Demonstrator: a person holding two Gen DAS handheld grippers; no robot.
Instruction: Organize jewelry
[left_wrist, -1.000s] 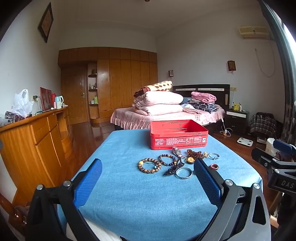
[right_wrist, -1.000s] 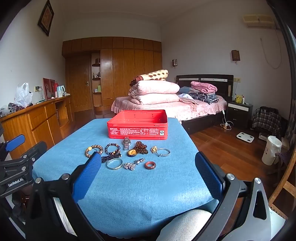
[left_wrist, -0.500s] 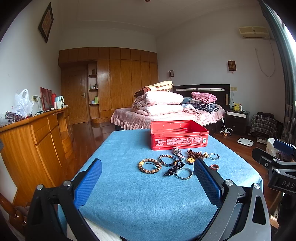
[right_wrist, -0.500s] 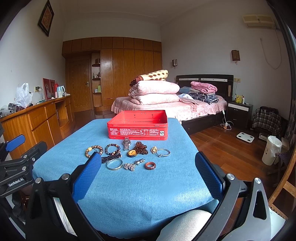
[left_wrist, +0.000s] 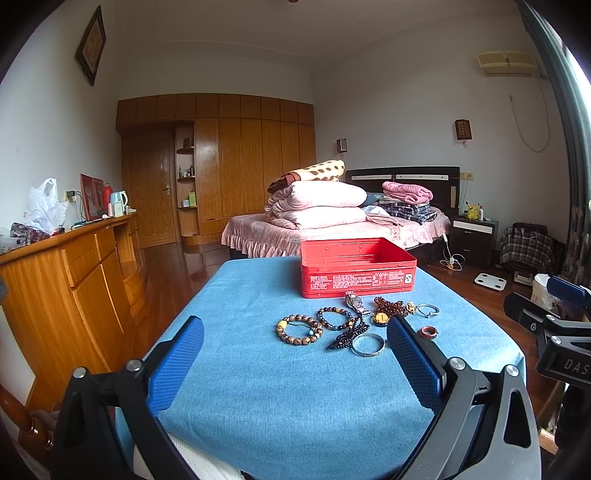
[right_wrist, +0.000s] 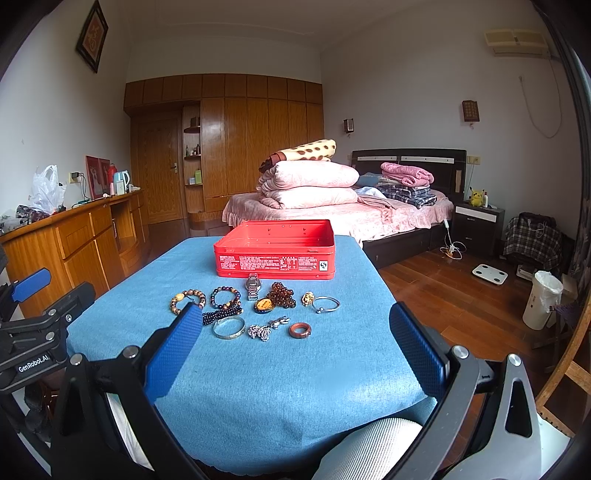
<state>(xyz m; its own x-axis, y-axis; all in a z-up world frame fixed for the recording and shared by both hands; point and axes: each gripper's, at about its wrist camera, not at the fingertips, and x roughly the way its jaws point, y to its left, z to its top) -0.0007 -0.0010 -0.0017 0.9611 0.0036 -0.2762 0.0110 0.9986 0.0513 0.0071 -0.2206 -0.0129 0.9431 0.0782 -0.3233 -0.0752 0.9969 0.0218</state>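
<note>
Both grippers hang over the near edge of the counter (right_wrist: 332, 376), blue cloth on top. Left gripper (left_wrist: 295, 332) has fingers wide apart w/ nothing between them, same for the right gripper (right_wrist: 295, 321).

Red tin (right_wrist: 275, 249) sits open at the far end of the counter, lid off; can't see the inside floor from here. Jewelry is spread just in front of it, none in the tin afaict: wood bracelet (right_wrist: 187, 300) on the left, dark bracelet (right_wrist: 225, 297) beside it, watch (right_wrist: 253, 287) touching the tin's front wall, brown bead pile (right_wrist: 281, 294) w/ an amber pendant (right_wrist: 263, 305), thin bangle (right_wrist: 325, 304) on the right. Nearer row: silver bangle (right_wrist: 229, 327), sparkly bits (right_wrist: 260, 331), red ring (right_wrist: 300, 329). Black bead strand (right_wrist: 219, 315) lies just beside the right gripper's left finger in that view.
</note>
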